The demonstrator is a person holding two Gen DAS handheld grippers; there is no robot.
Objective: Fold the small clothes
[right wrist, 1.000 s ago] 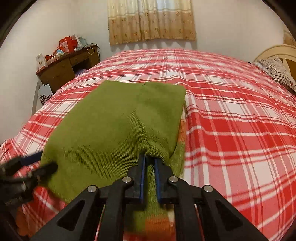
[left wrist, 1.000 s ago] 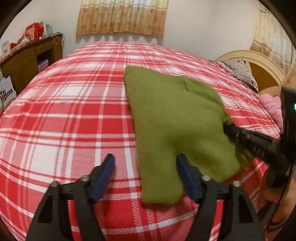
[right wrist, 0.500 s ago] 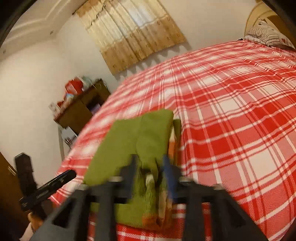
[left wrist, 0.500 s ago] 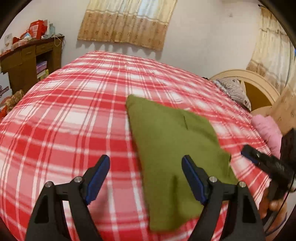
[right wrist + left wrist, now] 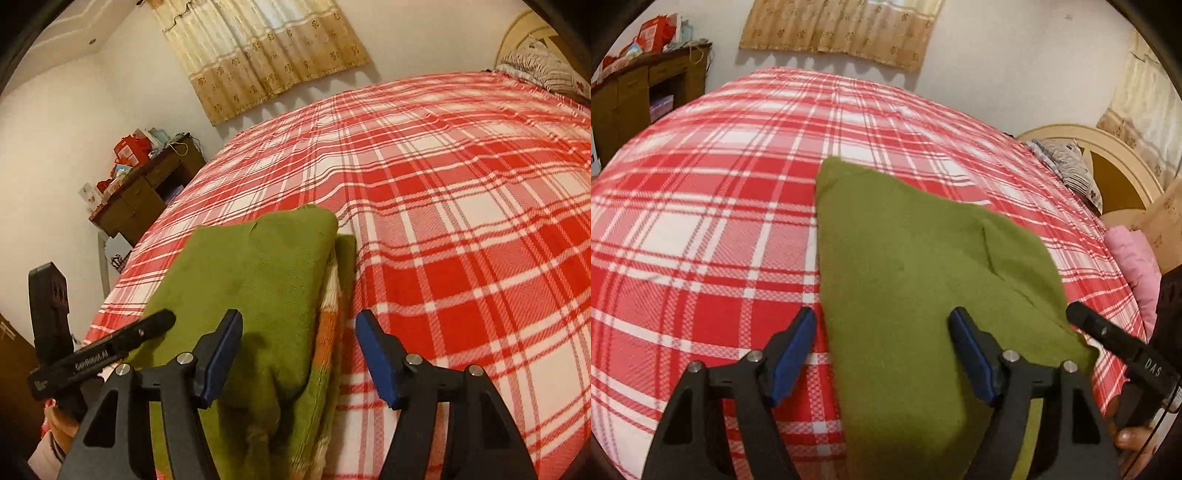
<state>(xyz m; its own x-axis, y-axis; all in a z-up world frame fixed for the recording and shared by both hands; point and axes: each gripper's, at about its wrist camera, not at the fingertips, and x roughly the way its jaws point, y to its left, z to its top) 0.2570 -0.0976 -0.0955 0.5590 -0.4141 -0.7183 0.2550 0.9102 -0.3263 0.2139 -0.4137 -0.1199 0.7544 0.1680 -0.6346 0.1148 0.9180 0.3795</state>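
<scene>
Garment (image 5: 923,280), folded, lies on bed (image 5: 701,240) between open right tongs (image 5: 299,350).

An olive-green knitted garment (image 5: 923,280) lies folded on the near part of the red-and-white plaid bedspread (image 5: 701,229), its top layer smooth and flat. It narrows to a rounded corner at the far end and widens toward the near edge of the bed. Along its right side, orange and cream stripes (image 5: 327,317) show between the green layers.
</scene>
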